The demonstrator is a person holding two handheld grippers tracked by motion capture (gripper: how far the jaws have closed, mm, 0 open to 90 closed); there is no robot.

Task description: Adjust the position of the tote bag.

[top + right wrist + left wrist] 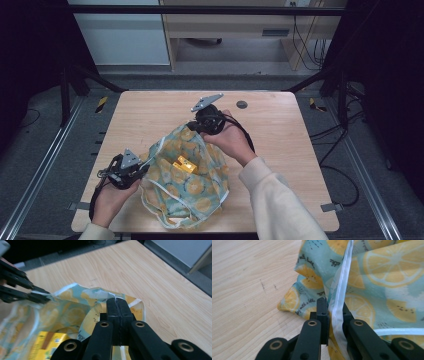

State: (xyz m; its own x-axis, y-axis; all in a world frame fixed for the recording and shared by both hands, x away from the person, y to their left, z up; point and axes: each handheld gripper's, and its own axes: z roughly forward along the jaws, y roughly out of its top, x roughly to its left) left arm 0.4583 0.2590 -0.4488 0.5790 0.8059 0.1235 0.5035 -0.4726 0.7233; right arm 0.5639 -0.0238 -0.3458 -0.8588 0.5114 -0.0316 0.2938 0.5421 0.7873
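Left hand-held gripper (141, 170): clamped on lemon-print bag (187, 182) rim, near-left | Right hand-held gripper (194, 127): pinching far rim | Mouth stretched between them, yellow box (184, 164) inside.

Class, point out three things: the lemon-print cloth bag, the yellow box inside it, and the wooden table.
Lemon-print cloth bag (200, 187), high view, on its printed side.
Yellow box (184, 164), high view, on its top face.
Wooden table (150, 107), high view, on bare tabletop behind the bag.
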